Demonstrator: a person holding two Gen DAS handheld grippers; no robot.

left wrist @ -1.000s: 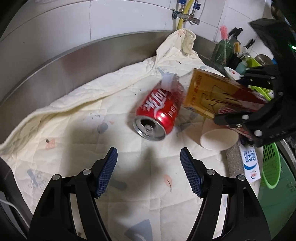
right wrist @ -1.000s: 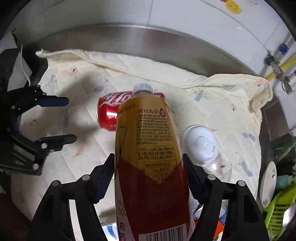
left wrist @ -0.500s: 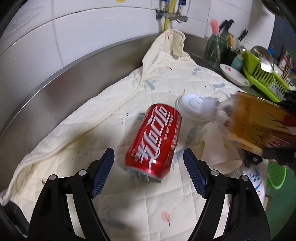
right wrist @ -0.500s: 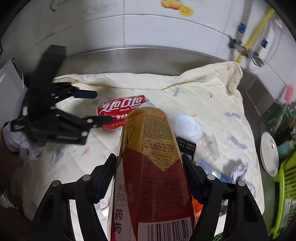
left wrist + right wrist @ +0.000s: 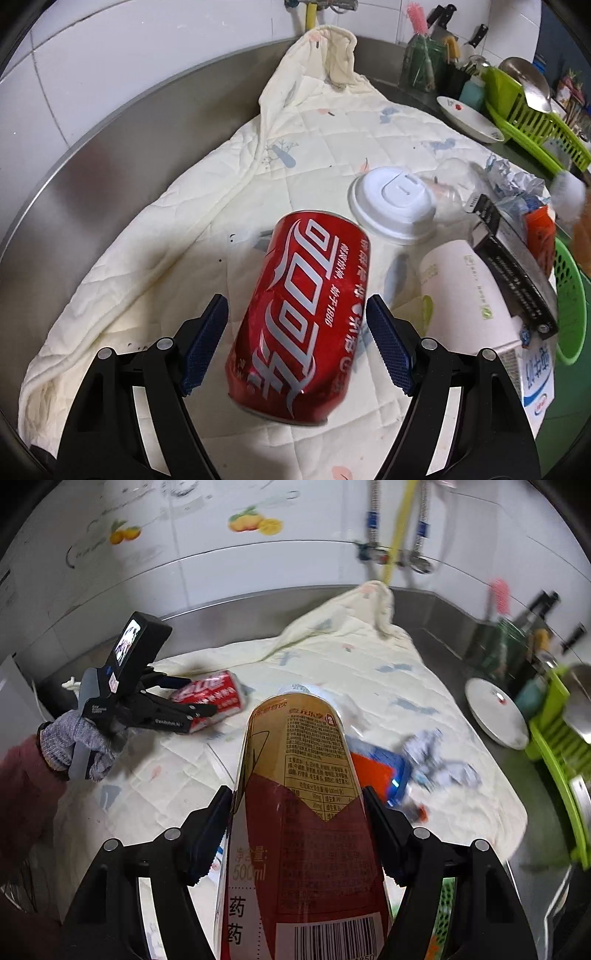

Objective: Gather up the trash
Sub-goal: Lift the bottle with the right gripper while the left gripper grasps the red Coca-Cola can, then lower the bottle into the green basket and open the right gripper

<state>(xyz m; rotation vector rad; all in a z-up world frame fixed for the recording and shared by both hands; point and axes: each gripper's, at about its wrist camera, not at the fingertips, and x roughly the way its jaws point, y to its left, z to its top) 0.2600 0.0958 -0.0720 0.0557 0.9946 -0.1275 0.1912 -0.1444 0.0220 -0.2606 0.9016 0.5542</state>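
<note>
A red soda can (image 5: 303, 302) lies on its side on a cream quilted cloth (image 5: 184, 240). My left gripper (image 5: 295, 299) is open and straddles the can, with a small gap showing at each blue pad. In the right wrist view the same left gripper (image 5: 201, 696), held by a gloved hand (image 5: 70, 742), sits around the can (image 5: 218, 698). My right gripper (image 5: 297, 792) is shut on a gold and dark red drink bottle (image 5: 303, 775), held above the cloth with its cap pointing away.
A white cup lid (image 5: 393, 201), a paper cup (image 5: 469, 295), a black box (image 5: 513, 269), an orange packet (image 5: 541, 236) and crumpled wrap (image 5: 513, 181) lie right of the can. A green basket (image 5: 570, 306) is beyond the cloth's right edge. A plate (image 5: 469, 118) and green dish rack (image 5: 532, 122) stand behind.
My left gripper has widened and moved forward until its fingers flank the can. My right gripper has carried the bottle up and to the right, rolling as it went.
</note>
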